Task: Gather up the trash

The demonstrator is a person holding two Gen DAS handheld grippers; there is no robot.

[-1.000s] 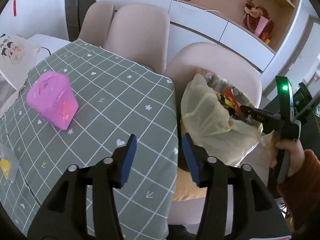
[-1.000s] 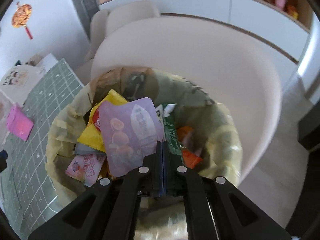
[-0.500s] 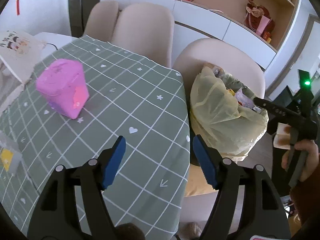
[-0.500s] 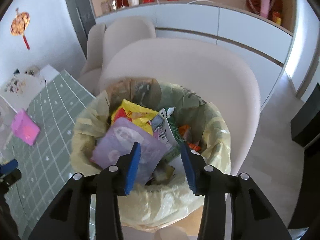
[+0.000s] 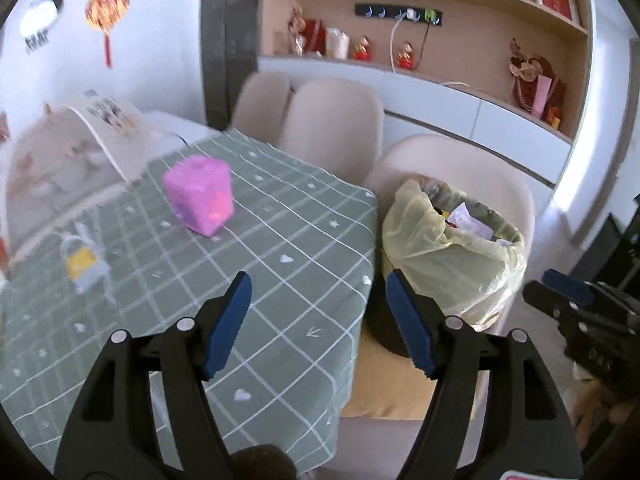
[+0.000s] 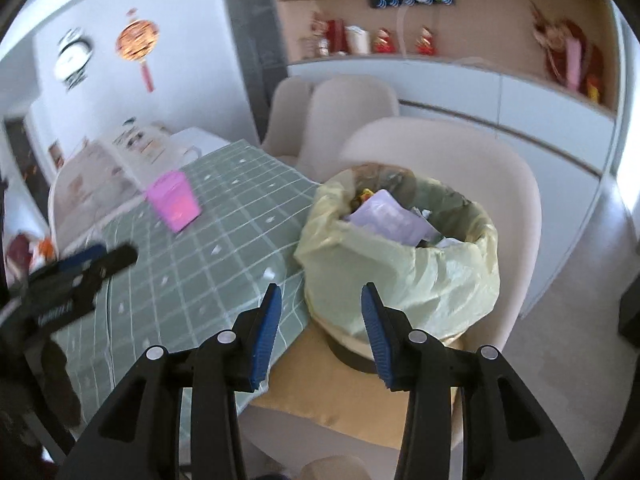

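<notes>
Left gripper [image 5: 318, 322]: jaws spread wide, nothing between them, held above the near edge of the worktop [image 5: 280, 264], which carries a green checked cloth. Right gripper [image 6: 320, 330]: jaws parted, nothing between them, held in front of the trash bin [image 6: 404, 268].

Trash bin: lined with a pale yellow bag, standing on the seat of a beige chair [image 6: 496, 168] just beside the worktop corner. Filled near the rim with wrappers; a lilac packet [image 6: 386, 216] lying on top, tilted.

On the worktop: a pink box [image 5: 200, 196], upright, toward the far side, well apart from both grippers. A small white and yellow wrapper [image 5: 82, 266] nearer the left edge, flat on the cloth, blurred. An open booklet [image 5: 108, 120] at the far left corner, partly off the cloth.

Further beige chairs [image 5: 332, 120] behind the worktop. Wall shelf [image 5: 400, 64] with figurines beyond. Right gripper also visible at the right margin of the left wrist view, clear of the bin.
</notes>
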